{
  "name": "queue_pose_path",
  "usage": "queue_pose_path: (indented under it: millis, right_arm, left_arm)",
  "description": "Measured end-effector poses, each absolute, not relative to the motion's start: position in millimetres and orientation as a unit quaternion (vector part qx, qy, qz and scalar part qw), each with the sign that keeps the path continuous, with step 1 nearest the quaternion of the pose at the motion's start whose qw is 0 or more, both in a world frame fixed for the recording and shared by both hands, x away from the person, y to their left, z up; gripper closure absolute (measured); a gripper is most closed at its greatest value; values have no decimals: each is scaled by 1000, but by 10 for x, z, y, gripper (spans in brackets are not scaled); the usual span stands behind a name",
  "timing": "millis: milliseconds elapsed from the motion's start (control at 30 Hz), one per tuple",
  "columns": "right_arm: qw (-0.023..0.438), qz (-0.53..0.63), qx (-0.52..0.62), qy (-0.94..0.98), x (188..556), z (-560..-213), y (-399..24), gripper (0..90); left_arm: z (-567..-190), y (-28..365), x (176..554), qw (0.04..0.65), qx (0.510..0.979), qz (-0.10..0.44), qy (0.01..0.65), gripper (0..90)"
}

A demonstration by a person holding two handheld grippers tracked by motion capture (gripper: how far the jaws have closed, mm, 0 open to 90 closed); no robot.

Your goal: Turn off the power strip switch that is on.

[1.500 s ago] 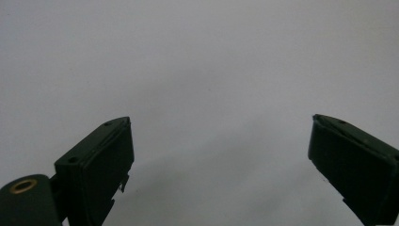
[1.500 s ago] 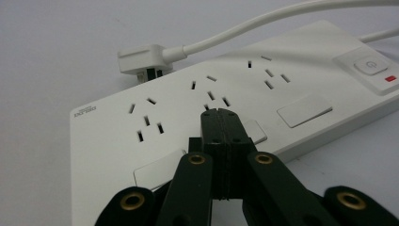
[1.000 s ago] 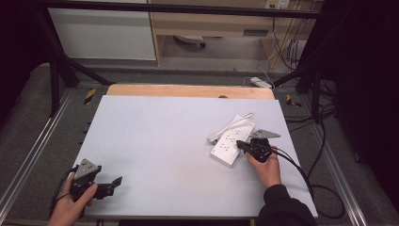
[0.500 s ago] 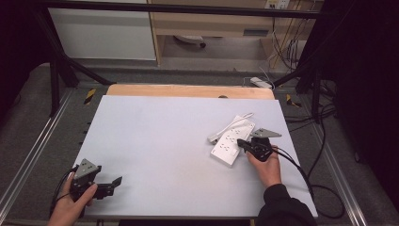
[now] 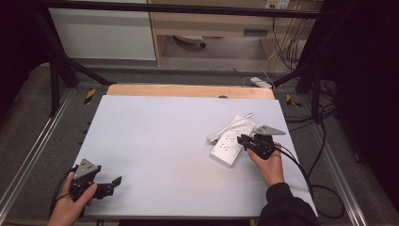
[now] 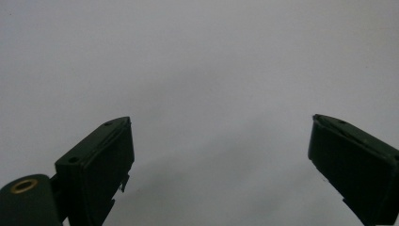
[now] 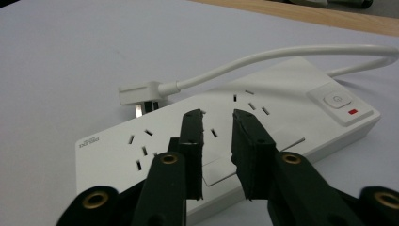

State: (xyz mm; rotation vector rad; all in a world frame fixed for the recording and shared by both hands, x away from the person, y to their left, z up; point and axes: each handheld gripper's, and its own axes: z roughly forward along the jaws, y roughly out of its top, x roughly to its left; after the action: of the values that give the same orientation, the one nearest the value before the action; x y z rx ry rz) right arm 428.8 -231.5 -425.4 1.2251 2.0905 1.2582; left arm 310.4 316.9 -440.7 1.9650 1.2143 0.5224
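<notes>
White surface, matte and bare apart from one item; a strip of wood shows along its far edge. Beyond it: shelving, a dark frame and loose cables on a grey floor.

Power strip lies flat near the right edge, about midway between near and far, turned diagonal to the edges. Its cord loops back along the far side, and the plug rests on the surface just beside the strip.

Right tool: jaws narrow, just been opening from shut, with nothing between them. The tips hover over the strip's socket face, near a small raised flap; contact cannot be told. Switch sits at the far end of the strip.

Left tool: jaws wide, holding nothing, parked at the near left corner.

Step in hand, as judged: getting a hold on the strip. To do it well, open the jaws wider than the body's narrow width, come down square across it near mid-length, and keep clear of the switch and cord. A grip too near one end would likely let it swing.
</notes>
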Motion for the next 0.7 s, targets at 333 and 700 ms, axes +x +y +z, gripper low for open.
queue_pose_path:
  millis: [333,700]
  right_arm:
    - [218,450,460,734,4293,-4147,-2349,268]
    - [233,451,465,725,4277,-4063,-2384,61]
  left_arm:
    - [-4406,3169,3104,377,768,205,475,76]
    - [-4404,3168,3102,379,768,205,474,75]
